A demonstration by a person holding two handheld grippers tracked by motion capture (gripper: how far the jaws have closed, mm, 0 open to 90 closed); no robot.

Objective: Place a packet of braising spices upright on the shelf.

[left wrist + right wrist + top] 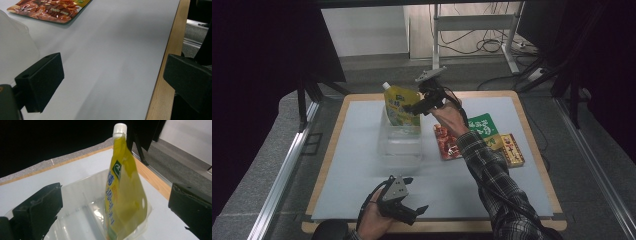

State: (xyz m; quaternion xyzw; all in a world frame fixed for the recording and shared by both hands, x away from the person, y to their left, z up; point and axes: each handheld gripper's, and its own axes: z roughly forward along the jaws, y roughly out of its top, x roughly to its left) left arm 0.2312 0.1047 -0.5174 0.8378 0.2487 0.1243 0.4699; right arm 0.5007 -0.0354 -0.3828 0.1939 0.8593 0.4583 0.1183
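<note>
Dark drapes hemmed in a wooden table (532, 145) topped with a pale grey mat (357, 150), and a metal stand with loose cables stood on the floor beyond it. Near the mat's middle sat a clear tub (399, 145), the landmark for everything else. A yellow pouch (401, 107) with a white cap stood upright inside the tub, against its far wall; the right gripper view showed the pouch (125, 195) resting in a corner of the tub (75, 202), its base down behind the clear wall.

Just right of the tub's far end, above the table, hung the right gripper (414, 107). Its jaws stood wide apart, with the pouch ahead of them and nothing pressed between them.

Right of the tub lay three flat packets: a red one (446, 142) nearest, a green one (484, 127) past it, and a yellow-red one (512, 150) farthest out.

On the near side of the tub, close to the table's front edge, the left gripper (414, 210) rested in the person's hand. Its jaws gaped wide over bare mat (112, 62), empty. In the left gripper view the red packet (50, 10) lay beyond the tub's rounded wall (15, 45).
</note>
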